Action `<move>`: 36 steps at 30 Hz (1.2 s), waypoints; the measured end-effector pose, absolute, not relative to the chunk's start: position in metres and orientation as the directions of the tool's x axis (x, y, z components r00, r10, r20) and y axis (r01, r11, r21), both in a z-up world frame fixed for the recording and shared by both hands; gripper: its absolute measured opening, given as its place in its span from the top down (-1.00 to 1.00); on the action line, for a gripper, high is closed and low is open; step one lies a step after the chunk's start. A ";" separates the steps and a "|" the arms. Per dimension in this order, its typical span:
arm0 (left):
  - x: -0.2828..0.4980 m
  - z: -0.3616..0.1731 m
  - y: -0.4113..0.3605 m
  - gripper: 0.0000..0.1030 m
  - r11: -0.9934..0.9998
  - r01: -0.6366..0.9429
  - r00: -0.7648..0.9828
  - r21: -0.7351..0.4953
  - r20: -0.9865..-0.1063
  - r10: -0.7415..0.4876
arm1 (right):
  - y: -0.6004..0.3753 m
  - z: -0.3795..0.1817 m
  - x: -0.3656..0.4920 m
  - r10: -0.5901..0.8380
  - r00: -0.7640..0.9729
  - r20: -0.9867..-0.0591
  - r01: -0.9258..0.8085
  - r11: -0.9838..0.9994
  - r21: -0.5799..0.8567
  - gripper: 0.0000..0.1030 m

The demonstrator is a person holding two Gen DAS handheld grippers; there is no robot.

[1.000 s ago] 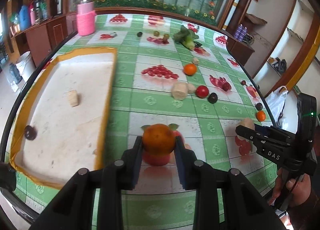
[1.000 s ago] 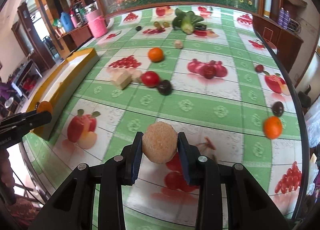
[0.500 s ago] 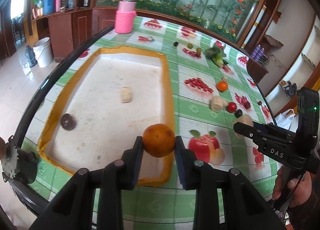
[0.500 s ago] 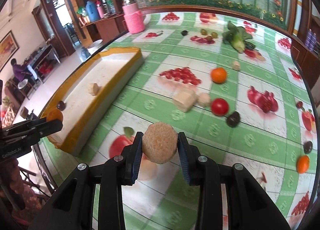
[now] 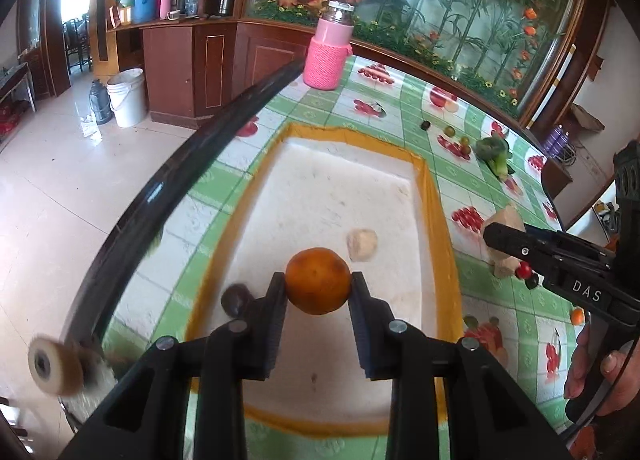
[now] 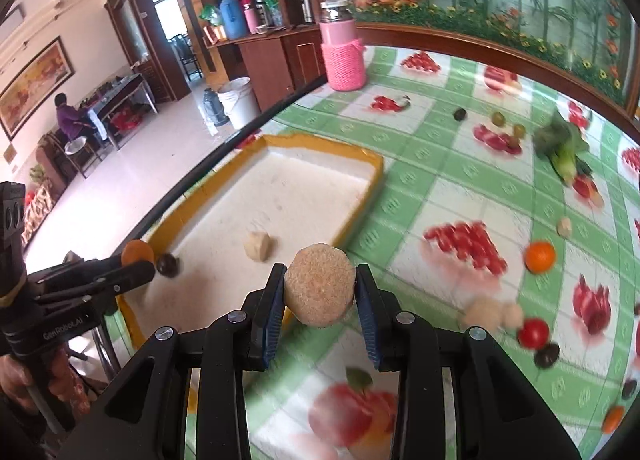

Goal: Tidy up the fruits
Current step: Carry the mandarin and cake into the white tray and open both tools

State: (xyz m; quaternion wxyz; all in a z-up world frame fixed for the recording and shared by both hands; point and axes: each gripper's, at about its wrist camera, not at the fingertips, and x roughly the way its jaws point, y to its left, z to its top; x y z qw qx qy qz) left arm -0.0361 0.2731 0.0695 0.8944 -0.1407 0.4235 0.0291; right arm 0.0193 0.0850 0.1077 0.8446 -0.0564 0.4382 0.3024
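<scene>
My left gripper (image 5: 318, 292) is shut on an orange (image 5: 318, 280) and hangs over the near part of the yellow-rimmed white tray (image 5: 434, 220). In that tray lie a pale beige lump (image 5: 362, 245) and a dark round fruit (image 5: 236, 299). My right gripper (image 6: 320, 292) is shut on a round tan fruit (image 6: 319, 290), above the green checked tablecloth just right of the tray (image 6: 372, 180). The left gripper (image 6: 138, 260) with its orange shows at the left of the right wrist view; the right gripper (image 5: 502, 230) shows at the right of the left wrist view.
Loose on the cloth to the right lie an orange (image 6: 540, 256), a red tomato (image 6: 534, 333), dark fruits (image 6: 547, 354), pale lumps (image 6: 482, 312), green olives (image 6: 498, 118) and a leafy vegetable (image 6: 562, 148). A pink jar (image 6: 344, 56) stands at the far edge. The table's dark rim (image 5: 160, 188) runs left of the tray.
Both grippers have swung left with their fruits. The left one went from the cloth beside the tray to over the tray; the right one drew up to the tray's right rim.
</scene>
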 end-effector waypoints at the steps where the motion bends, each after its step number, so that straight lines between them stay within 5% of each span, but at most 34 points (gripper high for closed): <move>1: -0.030 0.069 0.275 0.35 0.958 -0.173 0.640 -0.227 -0.766 -0.065 | 0.093 0.108 0.025 0.465 0.431 -0.774 -0.566 0.807 0.170 0.37; 36: 0.049 0.022 0.294 0.24 0.971 -0.210 0.536 -0.114 -0.844 0.017 | 0.166 0.041 0.110 0.370 0.344 -0.863 -0.616 0.782 0.090 0.33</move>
